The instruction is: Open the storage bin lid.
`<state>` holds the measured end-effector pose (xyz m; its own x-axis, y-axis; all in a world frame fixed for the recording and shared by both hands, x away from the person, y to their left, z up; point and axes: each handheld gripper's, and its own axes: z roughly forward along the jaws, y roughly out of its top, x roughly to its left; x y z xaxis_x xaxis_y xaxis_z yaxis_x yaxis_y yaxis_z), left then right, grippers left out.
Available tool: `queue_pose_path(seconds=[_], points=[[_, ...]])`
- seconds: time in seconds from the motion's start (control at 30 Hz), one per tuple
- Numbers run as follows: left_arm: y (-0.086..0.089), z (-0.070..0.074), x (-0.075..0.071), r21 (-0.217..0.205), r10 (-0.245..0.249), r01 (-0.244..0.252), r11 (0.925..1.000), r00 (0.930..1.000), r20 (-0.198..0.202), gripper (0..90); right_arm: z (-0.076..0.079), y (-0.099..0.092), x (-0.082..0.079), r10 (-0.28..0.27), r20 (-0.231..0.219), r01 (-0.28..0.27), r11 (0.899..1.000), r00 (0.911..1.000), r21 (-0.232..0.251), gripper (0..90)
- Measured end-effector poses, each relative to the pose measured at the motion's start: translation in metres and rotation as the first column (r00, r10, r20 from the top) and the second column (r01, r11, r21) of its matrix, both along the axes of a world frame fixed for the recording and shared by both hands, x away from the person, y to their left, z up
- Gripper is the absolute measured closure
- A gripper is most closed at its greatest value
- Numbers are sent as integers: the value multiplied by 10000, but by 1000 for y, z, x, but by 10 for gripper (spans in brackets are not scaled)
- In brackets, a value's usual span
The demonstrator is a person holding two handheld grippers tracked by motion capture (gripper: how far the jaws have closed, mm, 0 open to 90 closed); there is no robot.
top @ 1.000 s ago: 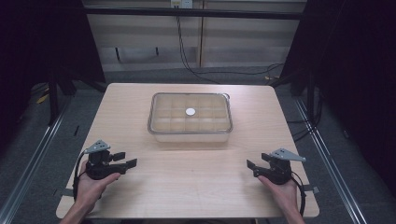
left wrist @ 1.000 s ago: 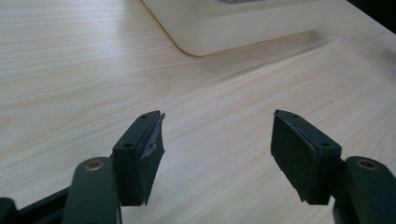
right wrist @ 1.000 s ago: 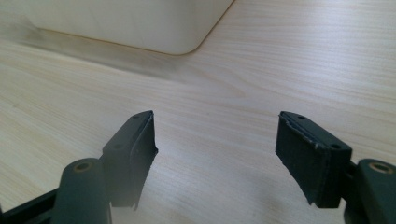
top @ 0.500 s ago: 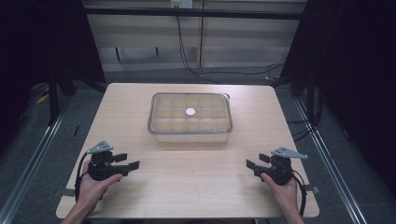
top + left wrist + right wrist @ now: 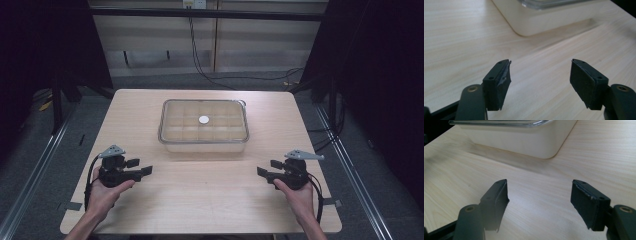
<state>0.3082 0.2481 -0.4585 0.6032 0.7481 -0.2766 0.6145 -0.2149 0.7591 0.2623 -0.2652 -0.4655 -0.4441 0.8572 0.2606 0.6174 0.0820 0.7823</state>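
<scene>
The pale wooden surface point(image 5: 200, 200) carries a clear lidded box point(image 5: 204, 126) at centre, far of both hands. It looks rigid, light and slippery, best gripped at its rim. The left gripper point(image 5: 142, 168) has just closed slightly, the right gripper point(image 5: 262, 168) opened slightly; both jaws wide, empty.

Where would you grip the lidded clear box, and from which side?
Judging by its shape, take the clear box by its two short end walls, under the overhanging lid rim, left gripper from its left, right gripper from its right. Both stand open, near its front corners.
</scene>
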Motion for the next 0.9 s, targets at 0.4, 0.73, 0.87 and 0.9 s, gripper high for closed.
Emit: queue_pose_path(seconds=[0.4,0.73,0.87,0.9], points=[[-6,10,20,206,-325,323,9993,9994,83,288,23,4,29,81,121,-81,10000,9999,-7,267],[-21,17,42,293,-585,583,9979,9982,91,311,35,13,66,786,-286,-783,9969,9965,127,317],[-25,23,51,382,-548,540,9978,9983,198,311,36,15,79,813,-180,-810,9966,9965,181,317],[-26,25,52,305,-457,449,9985,9986,256,311,36,15,80,804,-171,-802,9967,9966,148,317]])
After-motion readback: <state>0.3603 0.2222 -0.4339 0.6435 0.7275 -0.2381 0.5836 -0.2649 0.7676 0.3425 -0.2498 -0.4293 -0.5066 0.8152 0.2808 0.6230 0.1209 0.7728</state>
